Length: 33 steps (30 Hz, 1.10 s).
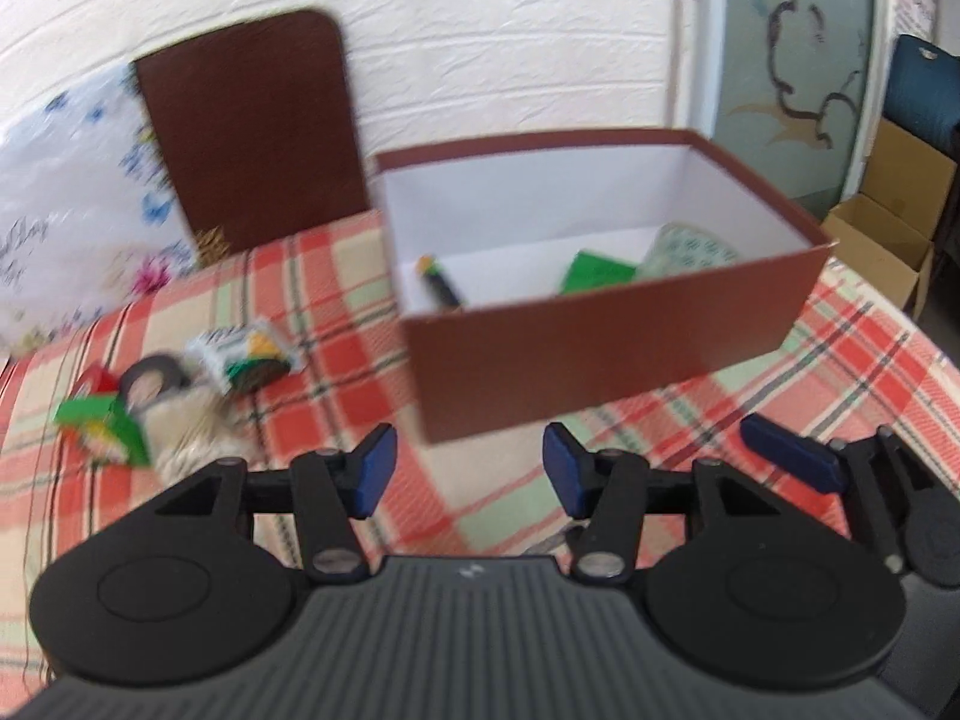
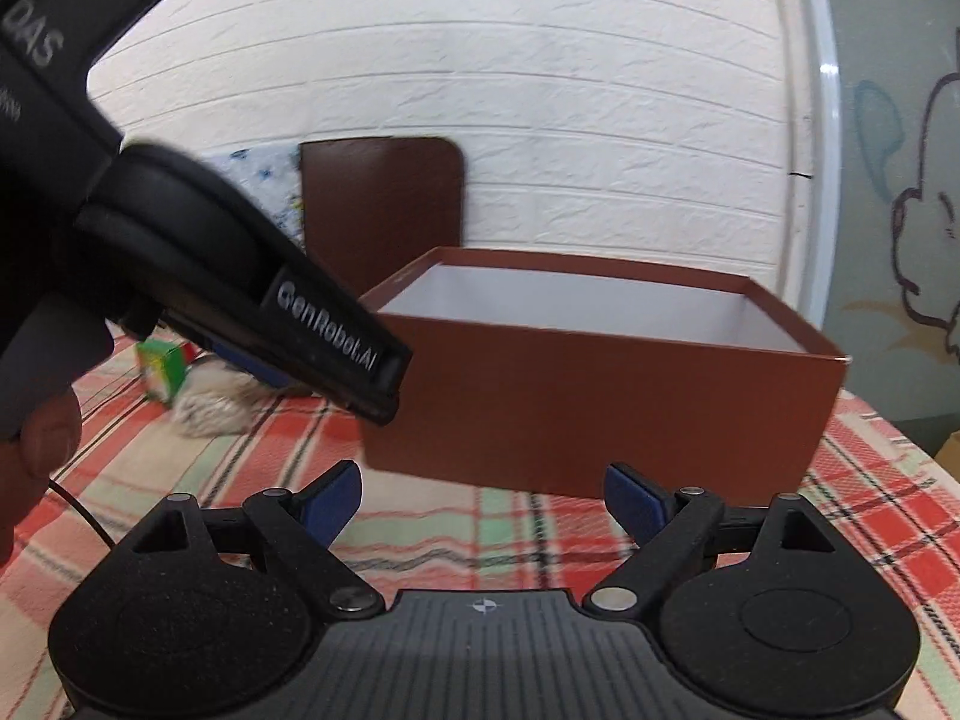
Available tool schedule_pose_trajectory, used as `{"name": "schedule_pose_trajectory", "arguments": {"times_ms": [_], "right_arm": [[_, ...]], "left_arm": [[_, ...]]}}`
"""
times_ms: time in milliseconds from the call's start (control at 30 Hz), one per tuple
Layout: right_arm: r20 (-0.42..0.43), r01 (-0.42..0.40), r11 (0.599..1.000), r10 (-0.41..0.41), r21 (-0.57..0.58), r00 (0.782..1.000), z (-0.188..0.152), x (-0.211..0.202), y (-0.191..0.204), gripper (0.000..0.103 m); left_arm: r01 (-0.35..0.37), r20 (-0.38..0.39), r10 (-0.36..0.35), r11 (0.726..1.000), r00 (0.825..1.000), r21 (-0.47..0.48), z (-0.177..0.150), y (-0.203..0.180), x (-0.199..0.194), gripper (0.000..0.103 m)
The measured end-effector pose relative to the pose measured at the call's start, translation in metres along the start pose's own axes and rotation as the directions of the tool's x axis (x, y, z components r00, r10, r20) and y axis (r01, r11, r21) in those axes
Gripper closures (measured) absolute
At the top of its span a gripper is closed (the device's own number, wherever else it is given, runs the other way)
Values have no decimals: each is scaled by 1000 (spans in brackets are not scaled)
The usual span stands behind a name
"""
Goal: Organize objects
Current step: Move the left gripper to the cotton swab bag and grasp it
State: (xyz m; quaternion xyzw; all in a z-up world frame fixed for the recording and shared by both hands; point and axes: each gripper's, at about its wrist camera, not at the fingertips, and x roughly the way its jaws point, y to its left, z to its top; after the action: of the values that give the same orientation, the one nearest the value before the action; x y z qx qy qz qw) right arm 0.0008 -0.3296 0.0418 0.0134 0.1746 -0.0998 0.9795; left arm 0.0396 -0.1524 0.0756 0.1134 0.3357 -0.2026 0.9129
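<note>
An open brown box with a white inside stands on the plaid cloth; it also shows in the right wrist view. Inside lie a dark battery-like stick, a green piece and a patterned roll. Left of the box lie a snack packet, a tape ring, a green-red packet and a fluffy beige thing. My left gripper is open and empty, in front of the box. My right gripper is open and empty, before the box's near wall.
The brown box lid leans on the white brick wall. A floral bag sits at back left. A cardboard carton stands off the bed at right. The left gripper's body crosses the right wrist view.
</note>
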Motion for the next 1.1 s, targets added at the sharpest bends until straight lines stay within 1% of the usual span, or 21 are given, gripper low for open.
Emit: {"name": "schedule_pose_trajectory", "arguments": {"times_ms": [200, 367, 467, 567, 667, 700, 733, 767, 800, 833, 900, 933, 1000, 1033, 1100], "right_arm": [[-57, -77, 995, 73, -61, 996, -7, -2, 37, 15], [-96, -126, 985, 116, -115, 989, -11, 3, 61, 16], [-122, -163, 976, 146, -144, 982, -11, 6, 73, 19], [-148, -204, 965, 180, -163, 972, -10, 13, 85, 19], [-181, -236, 957, 205, -169, 962, -8, 27, 97, 21], [-191, -246, 955, 213, -168, 958, -8, 33, 102, 22], [-201, -254, 953, 219, -167, 955, -6, 38, 106, 22], [-209, -262, 951, 226, -164, 952, -4, 44, 111, 22], [-213, -273, 948, 237, -162, 948, -2, 49, 115, 22], [-214, -286, 945, 249, -161, 945, 1, 56, 120, 22], [-205, -305, 937, 270, -167, 941, 8, 70, 131, 22], [-195, -311, 934, 276, -178, 941, 12, 78, 136, 22], [-174, -311, 929, 279, -198, 944, 18, 95, 150, 21], [-169, -309, 928, 277, -207, 946, 21, 102, 156, 21], [-165, -300, 928, 268, -222, 949, 27, 120, 167, 21]], "left_arm": [[-89, -49, 85, 993, 995, -77, -29, 44, 1, 47], [-160, -78, 152, 981, 985, -112, -47, 76, 7, 45], [-195, -84, 185, 972, 979, -135, -61, 98, 11, 44], [-257, -94, 244, 951, 965, -173, -74, 129, 15, 41], [-328, -128, 305, 913, 944, -241, -88, 171, 20, 41], [-347, -129, 323, 899, 938, -267, -94, 185, 19, 35], [-357, -116, 338, 886, 934, -296, -100, 198, 17, 27], [-371, -102, 358, 874, 928, -314, -106, 208, 16, 24], [-385, -77, 382, 865, 921, -321, -113, 217, 15, 17], [-389, -41, 398, 863, 916, -322, -121, 222, 14, 9], [-327, 8, 359, 858, 933, -396, -129, 233, 9, 10], [-326, 9, 360, 855, 933, -403, -128, 235, 10, 10], [-336, 11, 367, 861, 930, -383, -127, 230, 12, 9], [-331, 14, 363, 866, 932, -376, -126, 228, 13, 9], [-320, 16, 352, 867, 936, -383, -127, 230, 15, 8]]}}
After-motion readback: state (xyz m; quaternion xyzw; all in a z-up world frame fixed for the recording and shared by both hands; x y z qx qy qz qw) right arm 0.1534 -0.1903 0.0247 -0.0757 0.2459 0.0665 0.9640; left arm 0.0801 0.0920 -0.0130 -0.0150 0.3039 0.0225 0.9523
